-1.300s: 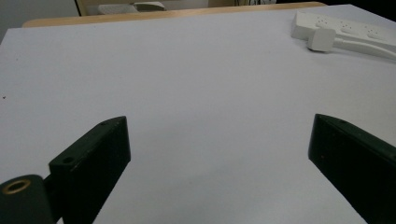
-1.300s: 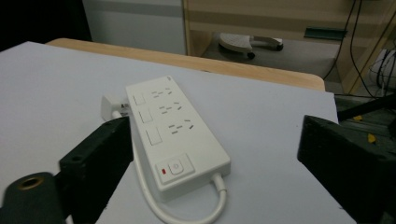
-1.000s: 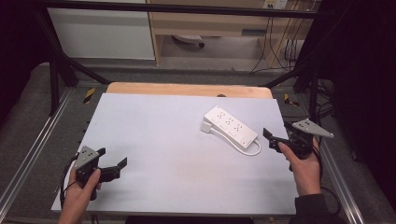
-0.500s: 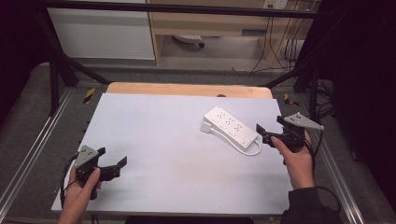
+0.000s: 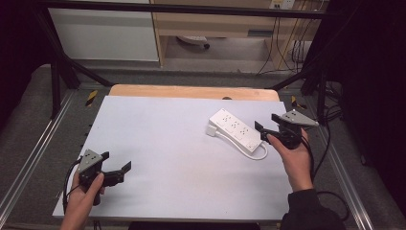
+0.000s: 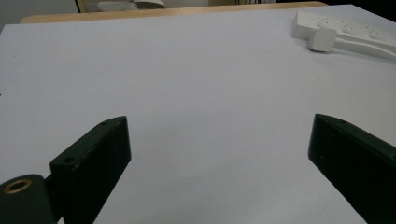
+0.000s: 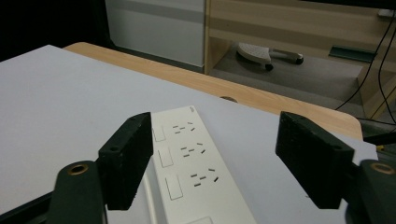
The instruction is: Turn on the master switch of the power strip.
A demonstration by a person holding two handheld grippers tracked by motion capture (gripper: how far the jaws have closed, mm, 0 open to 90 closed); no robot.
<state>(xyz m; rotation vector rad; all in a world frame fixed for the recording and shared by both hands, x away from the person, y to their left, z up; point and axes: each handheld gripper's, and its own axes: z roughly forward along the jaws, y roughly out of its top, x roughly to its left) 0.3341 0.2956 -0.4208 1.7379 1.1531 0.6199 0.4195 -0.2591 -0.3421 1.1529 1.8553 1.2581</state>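
A white power strip (image 5: 233, 129) with three socket groups lies flat on the right half of the white tabletop (image 5: 182, 143), its white cord looping at the near end. A hand holds my right gripper (image 5: 266, 121) at that near right end. In the right gripper view the power strip (image 7: 187, 163) runs between the jaws of the right gripper (image 7: 215, 154), which have just been closing; the left jaw stands by the strip's edge and the right jaw is well clear, so it is open. My left gripper (image 5: 116, 161) rests open at the near left, and the left gripper (image 6: 219, 140) has nothing between its jaws. The power strip (image 6: 345, 30) and its plug (image 6: 322, 38) lie far off.
A wooden table edge (image 5: 191, 91) runs behind the white top. Metal frame rails (image 5: 33, 158) flank both sides. A white cabinet (image 5: 105, 33) and a wooden shelf unit (image 5: 225, 24) stand beyond, with cables (image 5: 287, 48) hanging at the back right.
My right gripper has moved left and away, up to the near end of the power strip, and its jaws have narrowed. The left gripper has stayed where it was.
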